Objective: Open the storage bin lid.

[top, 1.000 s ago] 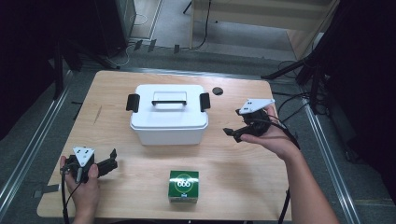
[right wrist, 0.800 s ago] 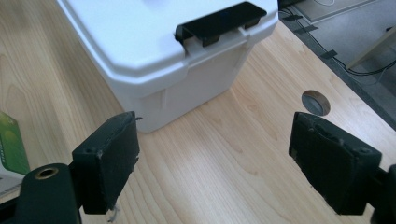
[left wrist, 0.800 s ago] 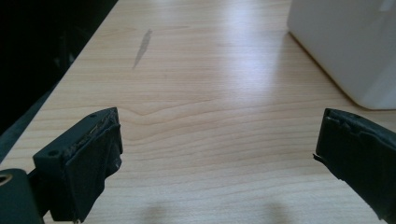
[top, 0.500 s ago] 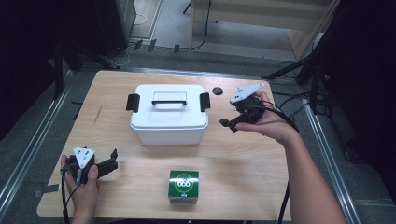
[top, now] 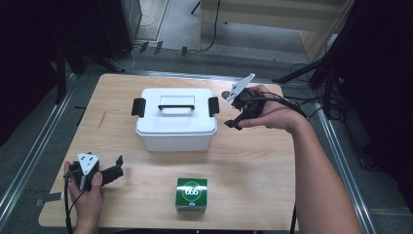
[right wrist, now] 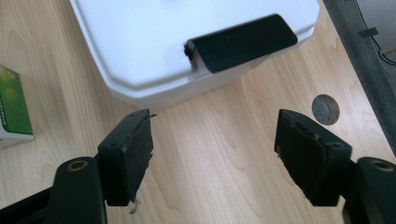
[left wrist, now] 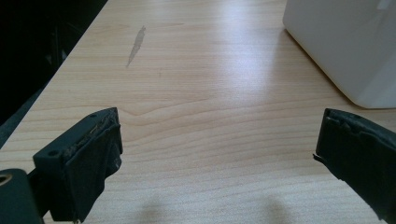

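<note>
The right gripper (top: 233, 123) hangs just beside the white plastic box with black clips (top: 175, 119), its jaws wide apart and holding nothing. The left gripper (top: 118, 165) sits well apart from that box, jaws apart too.

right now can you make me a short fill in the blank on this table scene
1. The white box has a black latch on each end, and its lid is ____.
2. The right gripper points at the box's right latch with its jaws ____.
3. The small carton near the table's front edge is ____ in colour.
4. The left gripper holds ____.

Missing words: shut; open; green; nothing
</note>
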The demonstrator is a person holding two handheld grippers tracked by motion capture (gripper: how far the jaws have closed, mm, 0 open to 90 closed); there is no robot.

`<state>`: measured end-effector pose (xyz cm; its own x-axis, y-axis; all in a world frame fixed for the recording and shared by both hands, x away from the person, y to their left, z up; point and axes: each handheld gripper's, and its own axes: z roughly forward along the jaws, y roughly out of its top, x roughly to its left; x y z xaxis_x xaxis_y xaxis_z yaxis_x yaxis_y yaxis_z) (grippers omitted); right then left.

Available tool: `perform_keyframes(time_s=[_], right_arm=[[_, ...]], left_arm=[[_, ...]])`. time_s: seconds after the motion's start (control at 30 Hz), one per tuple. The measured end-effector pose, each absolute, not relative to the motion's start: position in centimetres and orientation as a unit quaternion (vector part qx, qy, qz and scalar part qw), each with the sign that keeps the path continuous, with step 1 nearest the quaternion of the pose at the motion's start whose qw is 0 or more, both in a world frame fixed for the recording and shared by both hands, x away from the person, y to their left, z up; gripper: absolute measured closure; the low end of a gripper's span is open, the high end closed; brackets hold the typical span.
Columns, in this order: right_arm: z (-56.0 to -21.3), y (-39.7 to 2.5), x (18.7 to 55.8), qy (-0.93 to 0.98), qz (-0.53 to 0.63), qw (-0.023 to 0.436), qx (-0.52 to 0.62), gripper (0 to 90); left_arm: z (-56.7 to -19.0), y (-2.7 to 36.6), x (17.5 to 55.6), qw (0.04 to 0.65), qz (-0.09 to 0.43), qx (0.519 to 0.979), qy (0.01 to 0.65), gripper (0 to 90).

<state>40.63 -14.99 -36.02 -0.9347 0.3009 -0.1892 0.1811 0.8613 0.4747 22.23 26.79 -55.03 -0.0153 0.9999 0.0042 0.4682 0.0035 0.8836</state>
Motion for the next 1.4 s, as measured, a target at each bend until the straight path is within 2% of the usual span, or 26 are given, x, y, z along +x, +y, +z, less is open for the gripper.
perform_keyframes(time_s=[0.3, 0.47, 0.57, 0.63, 1.17, 1.23, 1.4], right_arm=[[-35.1, -13.3, 41.6, 0.97, 0.202, 0.102, 0.094, 35.5], [-34.6, -12.3, 42.0, 0.973, 0.19, 0.104, 0.074, 39.4], [-34.3, -11.7, 42.2, 0.976, 0.181, 0.106, 0.061, 48.0], [-34.1, -11.3, 42.4, 0.977, 0.176, 0.109, 0.054, 50.1], [-33.0, -7.6, 42.8, 0.98, 0.157, 0.119, 0.029, 60.0], [-33.0, -7.3, 42.8, 0.979, 0.156, 0.13, 0.028, 59.5], [-33.1, -6.4, 42.8, 0.981, 0.15, 0.118, 0.018, 60.3]], left_arm=[[-55.0, 26.8, 22.2, 0.359, 0.368, 0.603, 0.61, 1.2], [-55.0, 26.7, 22.2, 0.359, 0.369, 0.603, 0.61, 1.2], [-55.0, 26.8, 22.2, 0.358, 0.368, 0.603, 0.61, 1.2], [-55.0, 26.7, 22.2, 0.358, 0.368, 0.603, 0.61, 1.1], [-55.0, 26.8, 22.2, 0.359, 0.367, 0.603, 0.611, 1.1], [-55.0, 26.8, 22.2, 0.359, 0.367, 0.603, 0.611, 1.1], [-55.0, 26.8, 22.2, 0.359, 0.367, 0.603, 0.611, 1.1]])
